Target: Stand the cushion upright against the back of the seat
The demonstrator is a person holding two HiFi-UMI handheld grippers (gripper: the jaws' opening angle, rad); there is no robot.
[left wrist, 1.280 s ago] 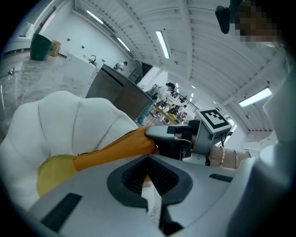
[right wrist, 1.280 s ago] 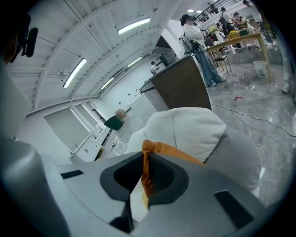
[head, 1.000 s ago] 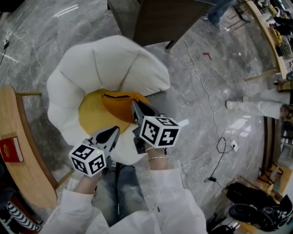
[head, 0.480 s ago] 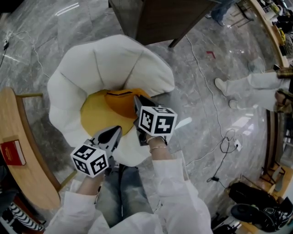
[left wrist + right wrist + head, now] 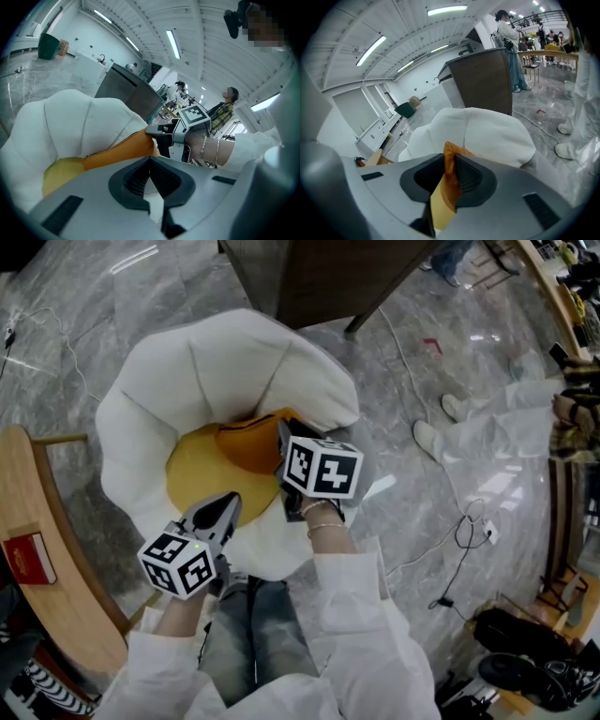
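Counter: a curved wooden counter (image 5: 42,512) stands at the chair's 9 o'clock, with a flat red box (image 5: 28,557) lying on it.
Left gripper: the left gripper (image 5: 225,505) hangs at the chair's 6 o'clock, over the front white rim. Its jaws are closed on each other with nothing between them, and it is apart from the cushion.
Chair: the white petal-shaped chair (image 5: 187,371) has a padded back that sweeps from 9 round to 2 o'clock. The yellow seat (image 5: 197,488) is at its centre.
Cushion: the orange cushion (image 5: 248,442) is at the seat's 1 o'clock, at the foot of the back. It is slanted, not upright, with its lower part on the yellow and one edge raised.
Right gripper: the right gripper (image 5: 282,437) is at the cushion's 3 o'clock, clamped on the raised orange edge. Its jaws have just been easing apart, with the fabric between the pads.
Cabinet: a dark cabinet (image 5: 328,277) stands behind the chair at 12 o'clock.
Floor: on the grey marble floor (image 5: 394,381), a person's white-trousered legs (image 5: 487,427) are at 3 o'clock and a cable (image 5: 459,540) at 4 o'clock.
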